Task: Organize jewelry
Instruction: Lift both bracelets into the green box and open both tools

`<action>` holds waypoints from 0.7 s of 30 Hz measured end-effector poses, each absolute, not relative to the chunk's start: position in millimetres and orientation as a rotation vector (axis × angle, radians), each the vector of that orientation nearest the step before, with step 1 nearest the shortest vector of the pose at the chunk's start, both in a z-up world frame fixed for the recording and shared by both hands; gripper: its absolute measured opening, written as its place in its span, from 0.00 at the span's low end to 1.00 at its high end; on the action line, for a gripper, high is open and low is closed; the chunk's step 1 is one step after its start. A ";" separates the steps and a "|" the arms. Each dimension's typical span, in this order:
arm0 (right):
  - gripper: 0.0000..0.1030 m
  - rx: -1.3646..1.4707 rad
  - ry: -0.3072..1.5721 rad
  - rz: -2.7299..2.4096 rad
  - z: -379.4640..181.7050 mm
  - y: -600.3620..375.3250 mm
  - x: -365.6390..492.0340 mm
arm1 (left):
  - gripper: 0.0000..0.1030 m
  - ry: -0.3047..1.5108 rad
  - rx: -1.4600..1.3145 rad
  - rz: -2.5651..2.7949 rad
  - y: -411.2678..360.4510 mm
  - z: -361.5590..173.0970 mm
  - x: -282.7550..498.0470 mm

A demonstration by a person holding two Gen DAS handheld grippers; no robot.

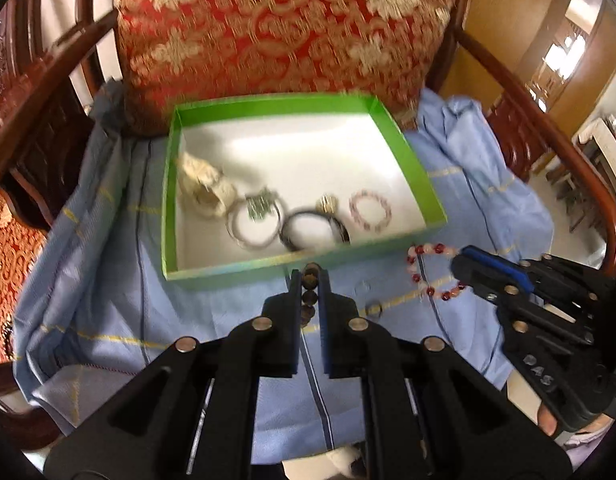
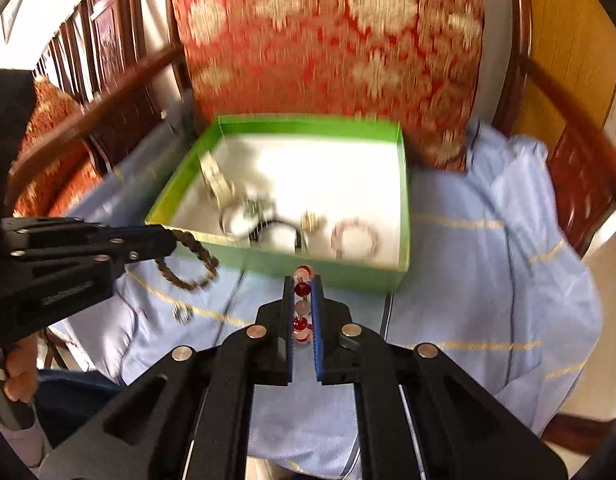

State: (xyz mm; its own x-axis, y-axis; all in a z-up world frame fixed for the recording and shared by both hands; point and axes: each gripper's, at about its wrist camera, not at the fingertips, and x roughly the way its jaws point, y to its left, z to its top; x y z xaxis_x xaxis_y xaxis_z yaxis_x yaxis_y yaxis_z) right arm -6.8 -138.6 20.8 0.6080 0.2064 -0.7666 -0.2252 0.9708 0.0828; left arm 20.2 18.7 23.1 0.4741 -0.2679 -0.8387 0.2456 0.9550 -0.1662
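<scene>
**Inspector A:** Starting at the left. The left gripper (image 1: 310, 280) has its fingers clamped on a brown beaded bracelet (image 2: 191, 264), which hangs as a loop above the blue cloth (image 1: 107, 280), short of the green box (image 1: 227, 270) and near its front left corner. Only a few beads sit between the pads. Risk: round beads can roll out of a narrow pinch, and the free loop may swing and catch the box's front wall.

**Inspector B:** Noted. Inside the box?

**Inspector A:** Along the front wall, left to right: a cream woven piece (image 1: 205, 188), a silver bangle (image 1: 253, 226), a dark bangle (image 1: 314, 232), a pink beaded bracelet (image 1: 370, 212). The front of the box is crowded; the back is bare. Anything released near the front wall is likely to land on these and tangle.

**Inspector B:** On the cloth?

**Inspector A:** A small ring (image 1: 375, 307) lies loose on the cloth between the two grippers, in front of the box. A dangling loop could sweep it toward the seat's front edge, or it could be lost in a fold.

**Inspector B:** The right side?

**Inspector A:** The right gripper (image 2: 302, 292) has its fingers clamped on a red and pale beaded bracelet (image 1: 430, 270), held clear of the cloth near the box's front right corner. Same slip risk. Both views are blurred, so I judge both hands to be moving; two loops carried close together could snag each other.
</scene>
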 end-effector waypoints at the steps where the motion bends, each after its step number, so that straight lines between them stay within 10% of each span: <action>1: 0.08 -0.024 0.863 0.247 27.7 -137.9 -2.5 | 0.08 1.015 -0.034 -0.311 21.6 30.1 26.3; 21: 0.08 -0.127 0.880 0.174 -15.2 -104.2 129.7 | 0.08 1.082 -0.072 -0.148 4.6 -15.6 148.0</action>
State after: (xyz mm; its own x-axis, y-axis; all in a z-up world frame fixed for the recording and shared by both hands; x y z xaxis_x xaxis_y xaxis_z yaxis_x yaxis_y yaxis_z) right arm 129.7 -104.2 -15.2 0.6246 0.0994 -0.7746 -0.2035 0.9783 -0.0385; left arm 148.0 4.6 -15.6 0.4606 -0.1552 -0.8739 0.0852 0.9878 -0.1305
